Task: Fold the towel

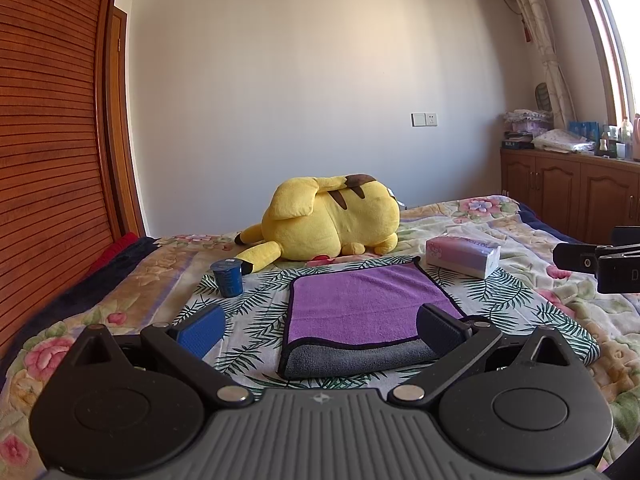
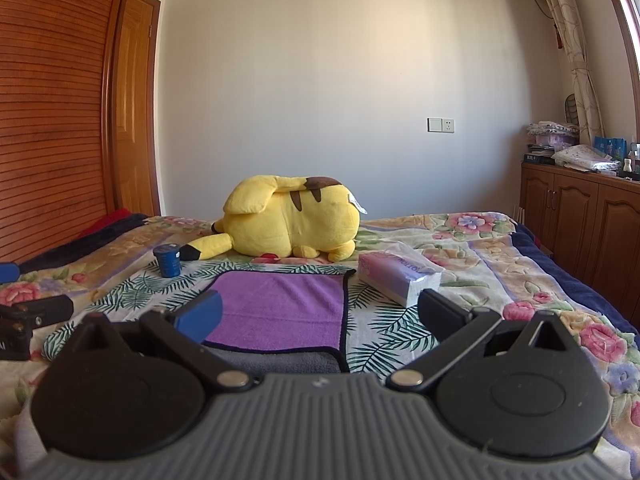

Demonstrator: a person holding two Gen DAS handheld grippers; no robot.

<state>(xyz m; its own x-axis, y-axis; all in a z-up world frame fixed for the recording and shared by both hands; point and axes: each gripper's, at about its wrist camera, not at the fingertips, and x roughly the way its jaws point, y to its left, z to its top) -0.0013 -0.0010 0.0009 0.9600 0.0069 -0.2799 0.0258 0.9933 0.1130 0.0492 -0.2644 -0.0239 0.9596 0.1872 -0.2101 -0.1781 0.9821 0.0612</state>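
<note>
From the left wrist view, the towel (image 1: 360, 312) lies flat on the bed (image 1: 520, 292), on a cloth printed with green leaves (image 1: 248, 316). Its purple side is up, and along the near edge a grey strip shows, with a dark trim around it. I judge that the towel is already folded one time, because the purple layer lies on a grey layer that comes out a little at the front. The left tongs (image 1: 320, 330) stand wide apart and hold nothing; the blue pad is to the left of the towel and the dark pad is above its near right corner. I cannot tell if this pad touches the fabric. A blue cup (image 1: 228, 278) stands beyond the left side of the towel, a tissue pack (image 1: 464, 256) beyond its far right corner, and a yellow plush toy (image 1: 332, 222) lies behind. The other tool comes in at the right border.

From the right wrist view, the same towel (image 2: 280, 308) is ahead and a little left of centre, the grey layer again showing at the near edge. The right tongs (image 2: 320, 314) are also wide and empty; the blue pad is over the left part of the towel, the dark pad is beside the tissue pack (image 2: 400, 278), apart from the towel.

So one fold seems done. Whether a second fold is still wanted, the task does not say; if yes, both tongs must first take an edge.
</note>
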